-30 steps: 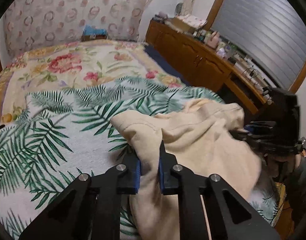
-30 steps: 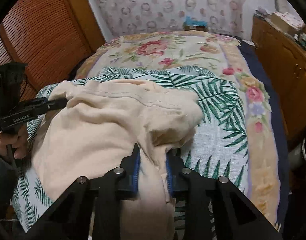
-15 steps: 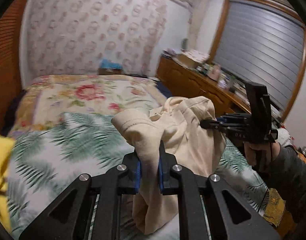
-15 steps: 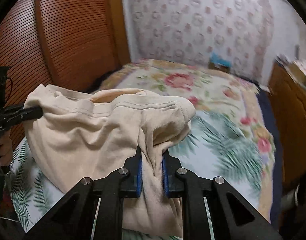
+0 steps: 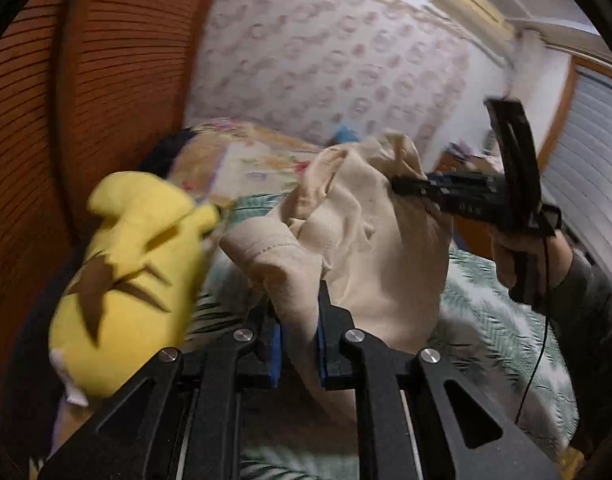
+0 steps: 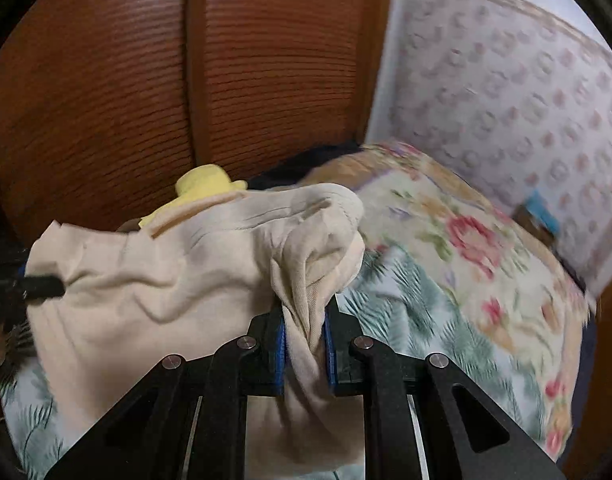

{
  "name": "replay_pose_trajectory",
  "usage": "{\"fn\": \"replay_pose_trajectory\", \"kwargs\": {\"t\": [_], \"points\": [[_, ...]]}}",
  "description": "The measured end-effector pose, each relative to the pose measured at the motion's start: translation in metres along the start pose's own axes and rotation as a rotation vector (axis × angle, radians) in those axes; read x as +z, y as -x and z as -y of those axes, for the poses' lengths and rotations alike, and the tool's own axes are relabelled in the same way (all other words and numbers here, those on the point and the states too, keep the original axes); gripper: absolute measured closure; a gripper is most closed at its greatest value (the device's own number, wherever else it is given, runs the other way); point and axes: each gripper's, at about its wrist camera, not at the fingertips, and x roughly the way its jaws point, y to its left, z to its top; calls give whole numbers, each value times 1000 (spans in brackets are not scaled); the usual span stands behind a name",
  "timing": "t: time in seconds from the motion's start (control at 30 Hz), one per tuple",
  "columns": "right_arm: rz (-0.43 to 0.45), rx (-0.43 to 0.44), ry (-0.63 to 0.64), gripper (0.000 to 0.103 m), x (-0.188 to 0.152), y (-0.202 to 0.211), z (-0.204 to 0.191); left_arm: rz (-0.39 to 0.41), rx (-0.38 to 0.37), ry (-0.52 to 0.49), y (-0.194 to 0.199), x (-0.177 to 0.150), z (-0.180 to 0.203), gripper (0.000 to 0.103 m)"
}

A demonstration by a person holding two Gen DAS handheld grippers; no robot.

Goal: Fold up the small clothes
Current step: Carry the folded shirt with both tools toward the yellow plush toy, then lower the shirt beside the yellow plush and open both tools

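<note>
A cream garment hangs in the air above the bed, stretched between both grippers. My left gripper is shut on one bunched edge of it, cloth filling the gap between the blue pads. My right gripper is shut on the opposite edge of the same cream garment. From the left wrist view the right gripper shows at the right, gripping the cloth, held by a person's hand. The left gripper's tip shows at the far left of the right wrist view.
A yellow plush toy lies on the bed's left side near the slatted wooden doors. The bed carries a palm-leaf cover and a floral blanket. A patterned wall stands behind, and a shuttered window is to the right.
Both grippers lifted the cream garment off the bed and swung left, toward the wooden doors. The plush toy came into view. The grip on the cloth stayed the same.
</note>
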Motion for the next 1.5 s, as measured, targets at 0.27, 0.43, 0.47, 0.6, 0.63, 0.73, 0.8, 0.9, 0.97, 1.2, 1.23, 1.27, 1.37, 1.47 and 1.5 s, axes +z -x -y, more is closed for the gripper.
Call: {"fn": "replay_pose_trajectory", "kwargs": {"t": [0.27, 0.43, 0.47, 0.6, 0.63, 0.73, 0.8, 0.9, 0.97, 1.2, 1.23, 1.27, 1.37, 1.47, 1.5], "points": [[-32, 61, 86, 88, 41, -70, -17, 2, 45, 92, 5, -24, -32, 89], [-27, 105, 76, 87, 55, -94, -19, 2, 78, 87, 14, -33, -29, 89], [-30, 107, 70, 86, 55, -95, -17, -6, 88, 80, 14, -33, -28, 89], [-53, 102, 2, 78, 50, -93, -12, -21, 99, 65, 13, -32, -26, 87], [-49, 96, -21, 75, 50, -93, -7, -22, 107, 65, 13, -32, -27, 86], [-25, 54, -94, 64, 51, -86, 12, 3, 138, 77, 20, -33, -32, 73], [-4, 40, -140, 61, 49, -80, 26, 28, 158, 94, 26, -33, -37, 54], [-5, 35, -190, 61, 38, -76, 43, 36, 178, 106, 29, -33, -45, 38], [-10, 36, -211, 61, 30, -74, 45, 48, 185, 93, 33, -32, -46, 28], [-50, -7, -251, 61, 9, -76, 48, 103, 193, 20, 52, -21, -31, 14], [-53, -49, -254, 61, 9, -77, 48, 105, 190, -2, 55, -19, -26, 14], [-52, -81, -271, 61, 9, -77, 50, 107, 188, -15, 57, -18, -20, 14], [-8, -70, -328, 61, 10, -61, 54, 113, 184, -71, 63, -13, -2, 14], [35, -71, -326, 61, 4, -29, 50, 128, 176, -120, 66, -7, 19, 14], [55, -67, -325, 61, 2, -13, 47, 130, 171, -128, 67, -5, 25, 14]]}}
